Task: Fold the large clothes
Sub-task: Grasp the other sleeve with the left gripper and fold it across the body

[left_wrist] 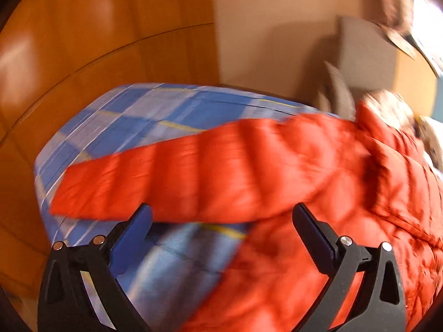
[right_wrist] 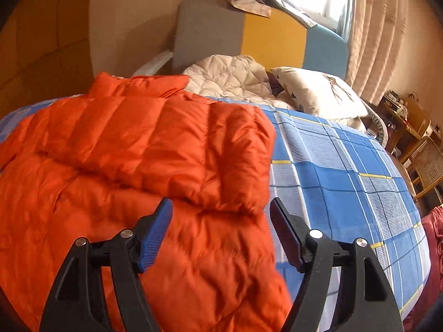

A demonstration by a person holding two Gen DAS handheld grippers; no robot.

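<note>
An orange puffer jacket [right_wrist: 133, 166] lies spread on a bed with a blue plaid sheet [right_wrist: 346, 171]. In the right wrist view one sleeve [right_wrist: 177, 149] is folded across the jacket's body. My right gripper [right_wrist: 221, 207] is open and empty, just above the folded sleeve's cuff near the jacket's right edge. In the left wrist view, which is blurred, the other sleeve [left_wrist: 177, 177] stretches out left over the sheet [left_wrist: 133, 116]. My left gripper [left_wrist: 221, 213] is open and empty, just below that sleeve.
A beige quilt [right_wrist: 229, 80] and a white pillow [right_wrist: 318, 94] lie at the head of the bed by a grey, yellow and blue headboard [right_wrist: 271, 41]. An orange wooden wardrobe [left_wrist: 83, 55] stands left. Wicker chairs [right_wrist: 426, 160] and a curtain [right_wrist: 379, 33] are at right.
</note>
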